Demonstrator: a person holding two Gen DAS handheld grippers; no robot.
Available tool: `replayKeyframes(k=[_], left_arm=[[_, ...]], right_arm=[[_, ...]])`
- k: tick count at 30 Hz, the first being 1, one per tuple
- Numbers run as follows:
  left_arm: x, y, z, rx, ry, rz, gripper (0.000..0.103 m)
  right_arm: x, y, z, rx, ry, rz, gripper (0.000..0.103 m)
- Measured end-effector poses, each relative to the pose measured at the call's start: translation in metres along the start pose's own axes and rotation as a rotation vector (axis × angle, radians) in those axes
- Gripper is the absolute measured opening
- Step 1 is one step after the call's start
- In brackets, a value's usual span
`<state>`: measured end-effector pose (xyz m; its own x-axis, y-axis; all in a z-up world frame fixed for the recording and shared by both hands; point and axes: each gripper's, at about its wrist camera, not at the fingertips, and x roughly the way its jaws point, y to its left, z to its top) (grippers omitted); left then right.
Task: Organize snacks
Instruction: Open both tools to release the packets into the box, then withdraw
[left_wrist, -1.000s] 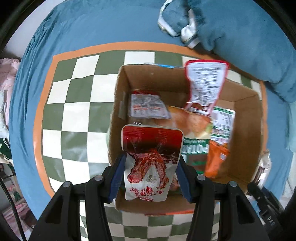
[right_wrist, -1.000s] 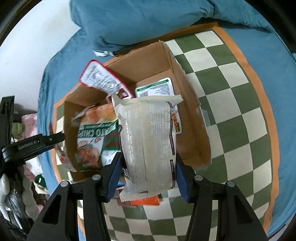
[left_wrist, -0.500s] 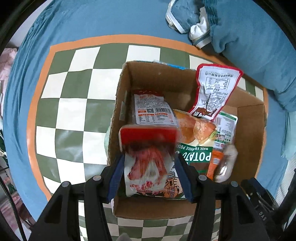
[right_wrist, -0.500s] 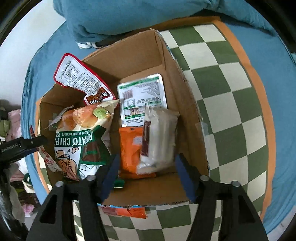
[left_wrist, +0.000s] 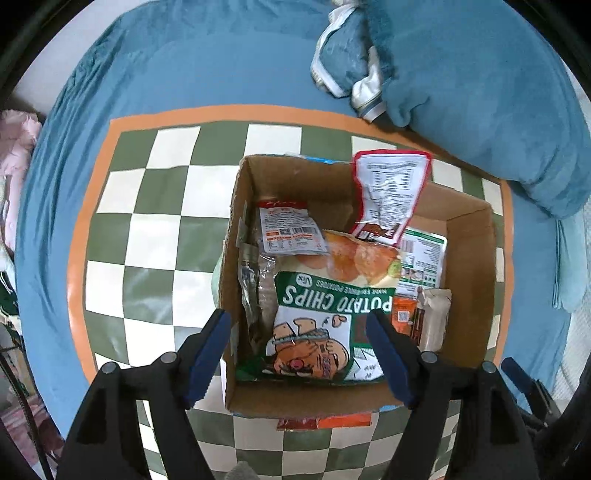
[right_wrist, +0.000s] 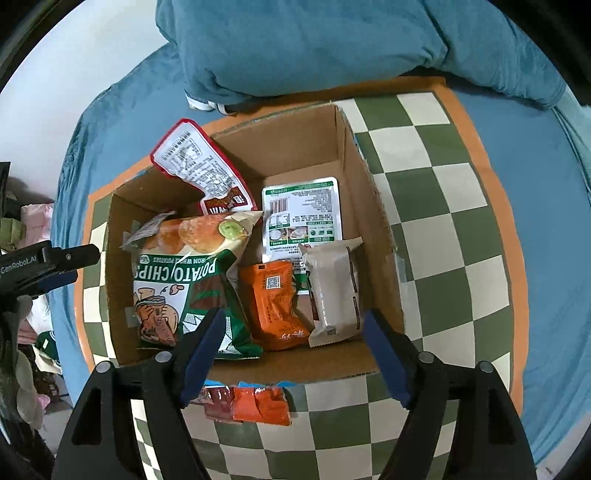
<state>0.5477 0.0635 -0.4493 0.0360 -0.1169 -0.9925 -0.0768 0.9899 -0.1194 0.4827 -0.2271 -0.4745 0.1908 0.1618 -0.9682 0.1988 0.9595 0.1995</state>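
From the left wrist view, the left gripper (left_wrist: 299, 347) hovers over the near edge of an open brown cardboard box (left_wrist: 469, 266) standing on a green-and-white checkered mat with an orange border (left_wrist: 155, 229), which lies on a blue bed cover (left_wrist: 221, 66). Its blue-padded fingers (left_wrist: 208, 350) are spread wide and hold nothing. Between and just beyond them lies a green-and-white potato chips bag (left_wrist: 325, 317), flat in the box. To its left, against the box wall, a clear-wrapped dark snack pack (left_wrist: 255, 291) stands on edge. Farther back lie a small red-and-white sachet (left_wrist: 288, 229) and a red-edged white pouch (left_wrist: 391, 195), the latter leaning upright against the far wall. At the right sit a green-and-white flat packet (left_wrist: 423, 254), an orange packet (left_wrist: 402, 314) and a beige wrapped bar (left_wrist: 436, 317).

From the right wrist view, the right gripper (right_wrist: 291, 350) also hangs over the box's (right_wrist: 369, 206) near wall, its fingers (right_wrist: 384, 354) wide apart and empty. The beige wrapped bar (right_wrist: 334, 291) lies just ahead of the right finger, touching the orange packet (right_wrist: 275, 306) beside it. The potato chips bag (right_wrist: 184, 280) lies ahead of the left finger. Outside the box, on the mat (right_wrist: 443, 258) beneath the fingers, lie two small red-orange sachets (right_wrist: 251, 402). The left gripper (right_wrist: 48, 266) shows at the left edge.
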Motion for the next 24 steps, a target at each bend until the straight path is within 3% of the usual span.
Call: replayKeyframes(k=[6, 9, 24], left_arm=[[-0.019, -0.009, -0.034, 0.035, -0.047, -0.010, 0.074], [-0.025, -0.012, -0.049, 0.042, -0.069, -0.015, 0.092], [-0.078, -0.014, -0.109, 0.045, -0.183, -0.045, 0.099]], right_arm=[[-0.020, 0.003, -0.014, -0.012, -0.022, -0.008, 0.090], [-0.032, 0.006, -0.022, -0.027, -0.049, -0.017, 0.091], [-0.112, 0.038, -0.066, -0.126, -0.210, -0.051, 0.095]])
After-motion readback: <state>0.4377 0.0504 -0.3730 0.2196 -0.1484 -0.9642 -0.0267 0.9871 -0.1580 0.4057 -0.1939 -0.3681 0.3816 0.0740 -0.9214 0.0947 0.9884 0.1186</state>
